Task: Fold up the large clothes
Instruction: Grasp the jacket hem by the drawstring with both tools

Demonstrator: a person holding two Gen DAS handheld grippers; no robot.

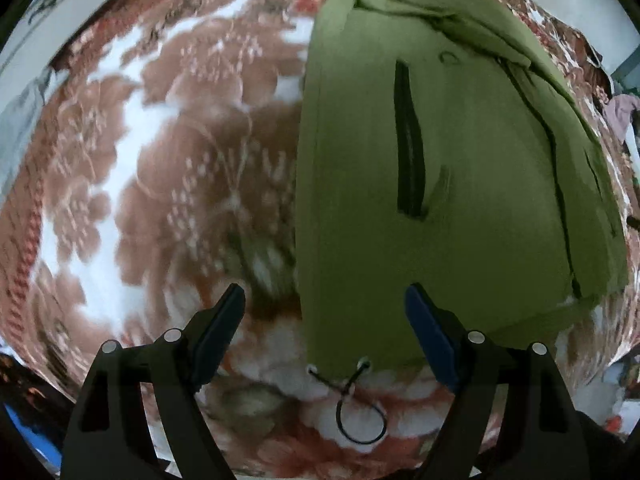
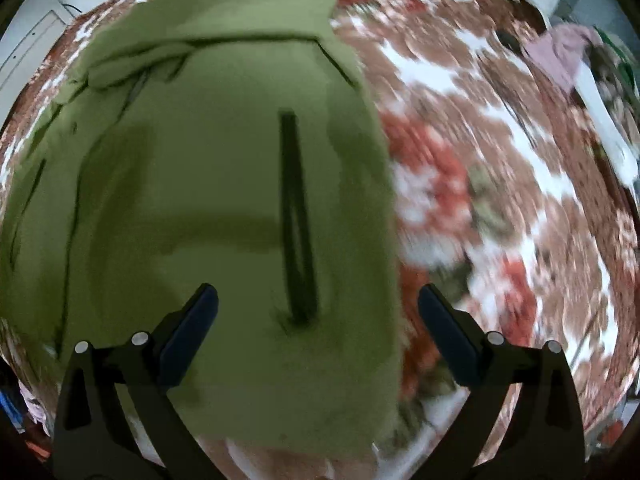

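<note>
Two tongs: both were open wide and held nothing.
Left tongs [image 1: 324, 300]: they pointed down over the left side edge of the green jacket [image 1: 440, 200]. One finger hung over the flowered bedspread [image 1: 160, 160] and the other over the green cloth.
Black cord [image 1: 356, 404]: it looped out from the jacket's bottom hem, just below the left tongs.
Green jacket: it lay flat on the bed. Its long way ran from the hem near the tongs up to the bunched far end. Each side had a dark zip pocket [image 1: 408, 140].
Right tongs [image 2: 318, 304]: they pointed down over the right side of the jacket [image 2: 220, 200], near its pocket [image 2: 296, 220]. The right finger hung over the bedspread [image 2: 500, 200].
Who was nearer: each hand was close to its own side edge, so I think each could grab its side next.
Far right: a pink cloth [image 2: 560, 52] lay well apart.
</note>
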